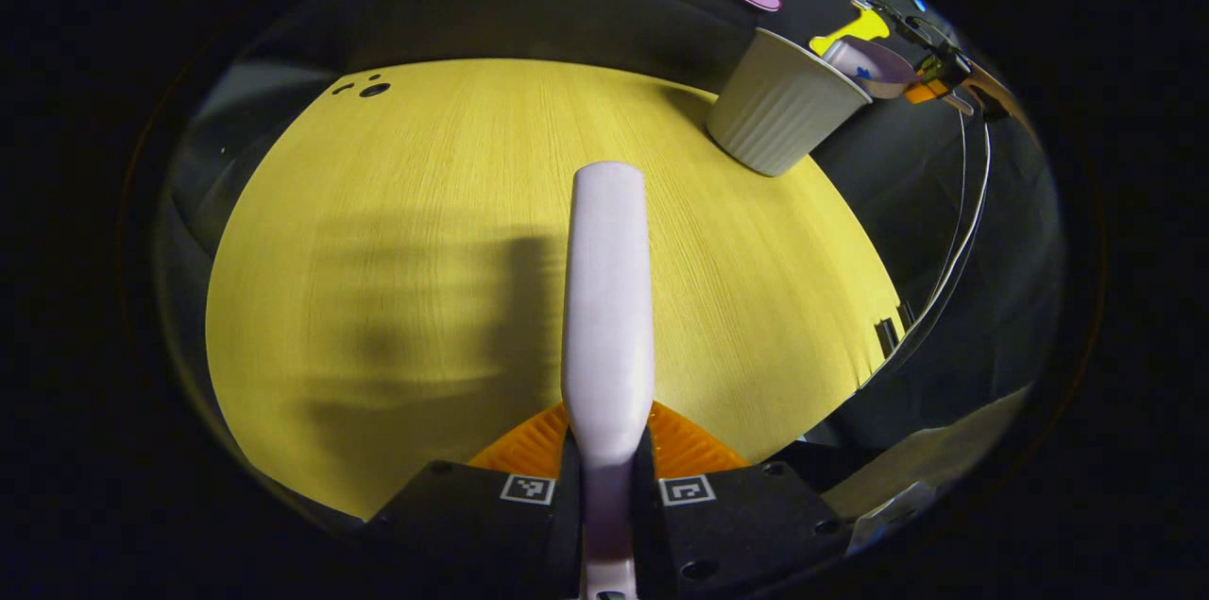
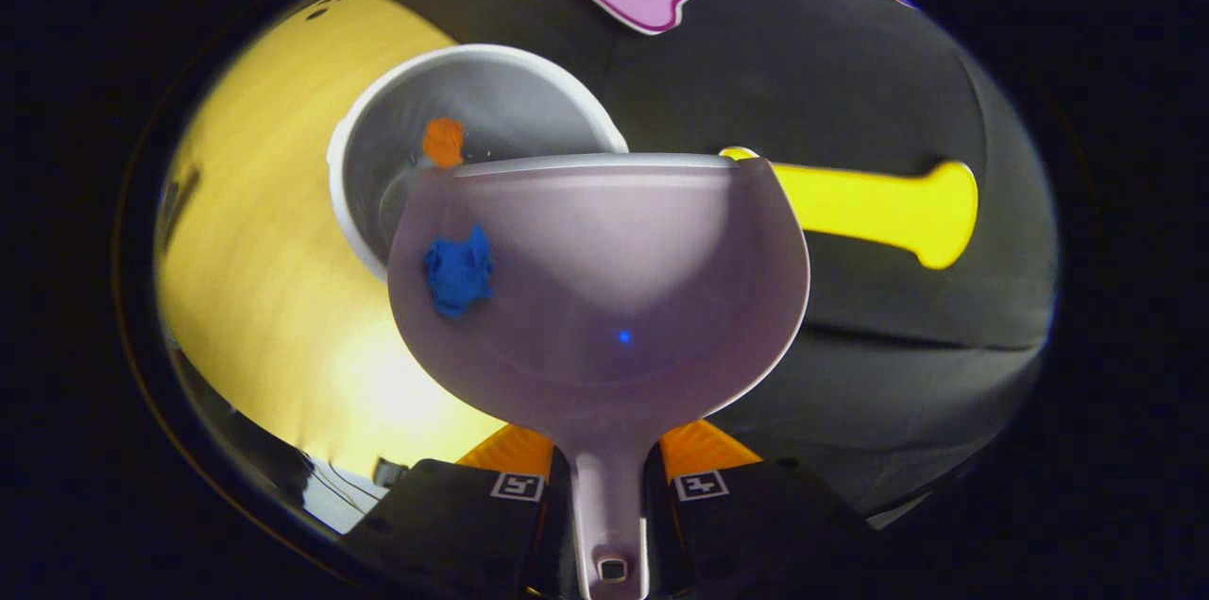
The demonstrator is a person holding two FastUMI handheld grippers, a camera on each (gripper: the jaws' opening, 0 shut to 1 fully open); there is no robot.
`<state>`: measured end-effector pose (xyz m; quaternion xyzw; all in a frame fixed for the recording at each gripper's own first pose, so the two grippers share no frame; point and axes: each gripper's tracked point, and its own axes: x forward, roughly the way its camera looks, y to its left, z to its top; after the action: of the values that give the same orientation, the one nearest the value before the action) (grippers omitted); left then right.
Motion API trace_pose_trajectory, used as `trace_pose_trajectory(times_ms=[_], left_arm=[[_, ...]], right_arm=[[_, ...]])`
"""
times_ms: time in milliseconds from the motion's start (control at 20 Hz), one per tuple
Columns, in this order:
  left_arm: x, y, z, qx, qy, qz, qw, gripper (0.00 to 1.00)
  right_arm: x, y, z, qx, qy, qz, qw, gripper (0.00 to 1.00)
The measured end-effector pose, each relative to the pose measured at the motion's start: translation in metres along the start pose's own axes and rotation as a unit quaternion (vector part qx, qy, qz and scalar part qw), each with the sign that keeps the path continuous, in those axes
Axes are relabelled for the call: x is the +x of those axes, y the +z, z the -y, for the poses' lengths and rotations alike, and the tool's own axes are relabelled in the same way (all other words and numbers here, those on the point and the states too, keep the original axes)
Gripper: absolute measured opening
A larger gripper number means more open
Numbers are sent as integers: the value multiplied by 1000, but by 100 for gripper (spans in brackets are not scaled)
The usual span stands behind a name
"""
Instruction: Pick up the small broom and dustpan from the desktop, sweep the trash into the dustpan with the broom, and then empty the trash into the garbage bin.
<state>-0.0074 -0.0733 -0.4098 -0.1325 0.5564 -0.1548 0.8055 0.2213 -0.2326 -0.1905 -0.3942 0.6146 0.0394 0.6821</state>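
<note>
My left gripper (image 1: 607,477) is shut on the pale lilac broom (image 1: 609,298), which points forward above the yellow desktop (image 1: 378,250). At the far right edge of the desk stands the white ribbed garbage bin (image 1: 779,109), with the lilac dustpan (image 1: 874,66) tipped at its rim and the other gripper (image 1: 935,80) behind it. In the right gripper view my right gripper (image 2: 609,487) is shut on the dustpan's handle. The dustpan (image 2: 614,298) hangs over the bin (image 2: 529,99). A blue scrap (image 2: 458,271) clings inside the pan. An orange scrap (image 2: 442,141) is inside the bin.
The desktop (image 2: 255,250) ends just past the bin, with the black booth wall behind. Small dark holes (image 1: 373,90) mark the desk's far left corner. Thin cables (image 1: 963,231) hang off the right side.
</note>
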Motion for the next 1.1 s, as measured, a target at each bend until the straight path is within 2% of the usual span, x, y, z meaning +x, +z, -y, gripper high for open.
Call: trace_pose_trajectory(times_ms=[200, 500, 550, 650, 850, 1100], left_arm=[[3, 2, -2, -12, 4, -1, 1000, 26], [8, 5, -3, -8, 7, -5, 1000, 26], [8, 6, -2, -5, 8, -6, 1000, 26], [10, 9, 2, -4, 9, -7, 1000, 26], [9, 13, 3, 2, 13, -5, 1000, 26], [8, 11, 7, 8, 16, -6, 1000, 26]], right_arm=[[11, 13, 6, -33, 7, -27, 999, 35], [21, 20, 6, -30, 13, -17, 999, 35], [22, 20, 7, -28, 13, -14, 999, 31], [20, 19, 7, -13, 14, -1, 1000, 35], [6, 14, 10, 34, 17, 47, 998, 35], [-24, -6, 3, 135, 51, 118, 982, 35]])
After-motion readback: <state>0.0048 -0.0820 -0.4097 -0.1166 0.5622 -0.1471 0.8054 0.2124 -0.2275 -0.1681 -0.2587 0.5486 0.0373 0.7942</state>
